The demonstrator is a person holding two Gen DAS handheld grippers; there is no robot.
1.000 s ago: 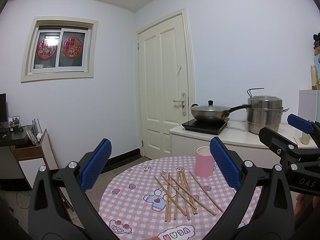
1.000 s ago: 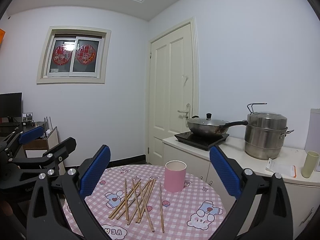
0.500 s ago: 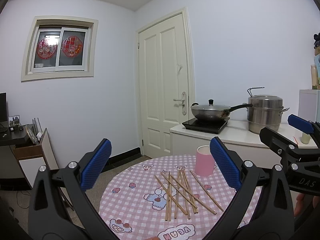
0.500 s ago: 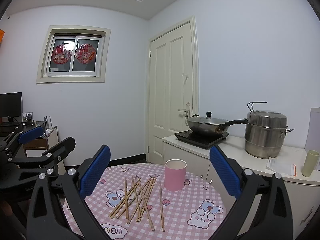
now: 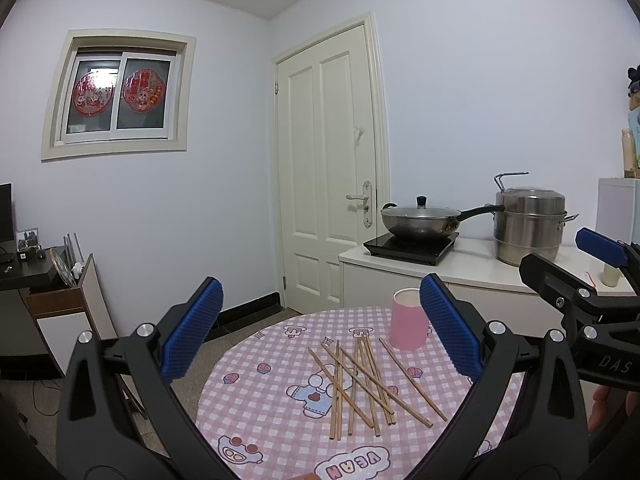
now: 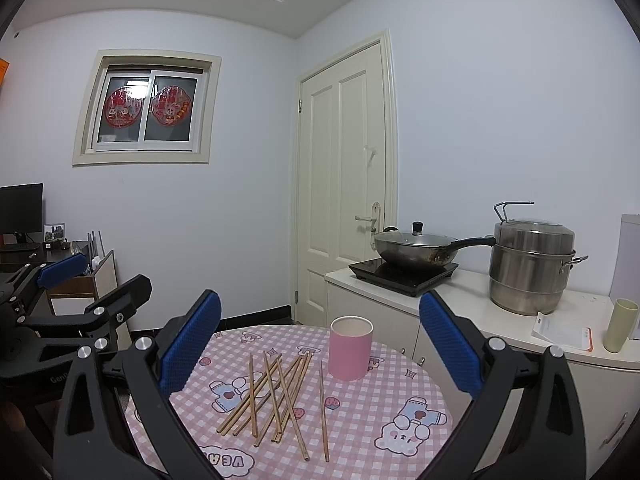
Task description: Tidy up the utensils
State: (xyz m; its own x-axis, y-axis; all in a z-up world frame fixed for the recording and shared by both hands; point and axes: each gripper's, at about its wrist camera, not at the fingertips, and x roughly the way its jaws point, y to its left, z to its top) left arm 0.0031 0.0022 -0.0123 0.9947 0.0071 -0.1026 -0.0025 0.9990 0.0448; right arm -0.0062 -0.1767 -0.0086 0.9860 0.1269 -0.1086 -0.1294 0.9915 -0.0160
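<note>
Left wrist view: left tool (image 5: 318, 322) w/ blue ribbed pads spread wide, released, nothing between them, hovering above near edge of round surface w/ pink-white checked cartoon cloth (image 5: 260, 396).
Right wrist view: right tool (image 6: 320, 334) same build, also spread wide, released, nothing held, above same surface (image 6: 400, 400).
Cross-view: right tool visible at right edge of left cam (image 5: 576, 276); left tool at left edge of right cam (image 6: 96, 284). Both apart from the sticks.
Task items: loose pile of thin light-wood chopsticks (image 5: 360, 384) lying flat mid-surface, several crossing each other; in right cam (image 6: 276, 392) fanned, tips toward cam.
Stray stick: one chopstick (image 6: 324, 410) lies apart, right of the pile, not touching it.
Holder: pink cylindrical cup (image 5: 408, 324) upright, open top, far side of surface, just beyond the sticks' far ends; contact w/ sticks – can't tell. Right cam (image 6: 351, 348): inside not visible enough to say what's in it.
Background: white counter (image 6: 460, 300) behind surface, w/ black induction hob (image 6: 404, 274), dark lidded wok (image 6: 416, 248) on it, stacked steel steamer pot (image 6: 532, 268) to its right, pale green cup (image 6: 620, 325) near right edge.
Room: cream panel door (image 5: 332, 184), window w/ red decals (image 5: 120, 100).
</note>
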